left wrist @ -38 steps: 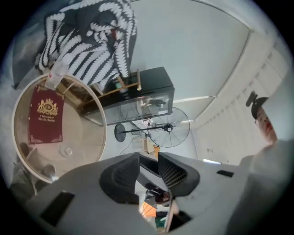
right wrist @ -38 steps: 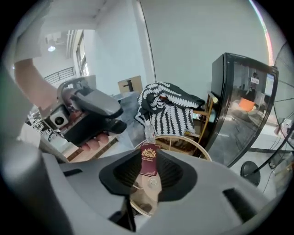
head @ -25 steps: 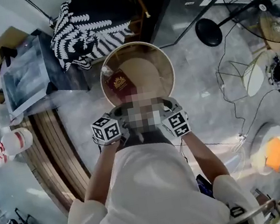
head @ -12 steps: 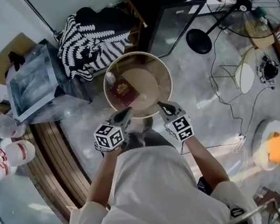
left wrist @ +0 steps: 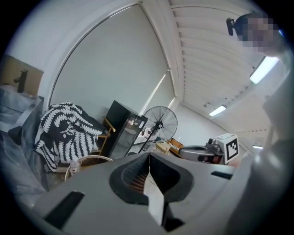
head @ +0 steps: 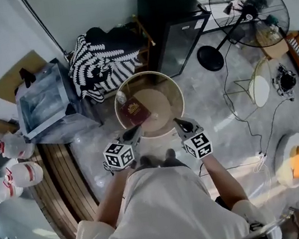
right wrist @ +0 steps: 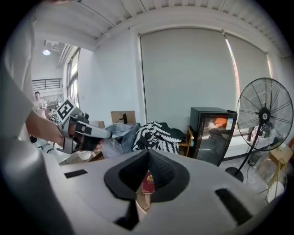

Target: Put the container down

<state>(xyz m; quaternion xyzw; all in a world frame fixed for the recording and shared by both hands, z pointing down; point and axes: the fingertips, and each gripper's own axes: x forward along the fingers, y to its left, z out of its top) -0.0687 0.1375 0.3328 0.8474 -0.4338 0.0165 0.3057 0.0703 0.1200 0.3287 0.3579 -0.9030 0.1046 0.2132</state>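
The container (head: 178,91) is a round beige tub standing on the grey floor in front of me. A dark red booklet (head: 134,110) and a small bottle (head: 120,97) lie inside it. My left gripper (head: 134,131) hovers at the tub's near rim on the left, shut with nothing between its jaws. My right gripper (head: 179,122) hovers at the near rim on the right, also shut and empty. In the left gripper view the jaws (left wrist: 148,156) meet above the tub's rim (left wrist: 87,160). In the right gripper view the closed jaws (right wrist: 148,153) frame the red booklet (right wrist: 148,181) below.
Behind the tub stand a chair draped in black-and-white cloth (head: 103,61), a black cabinet (head: 173,24) and a pedestal fan (head: 250,11). A clear plastic box (head: 44,102) and wooden slats (head: 60,165) lie to the left. Cables (head: 244,106) run across the floor on the right.
Both grippers have lifted off the tub's near rim and drawn back toward me. The tub stays on the floor, and the head view now looks from higher up.
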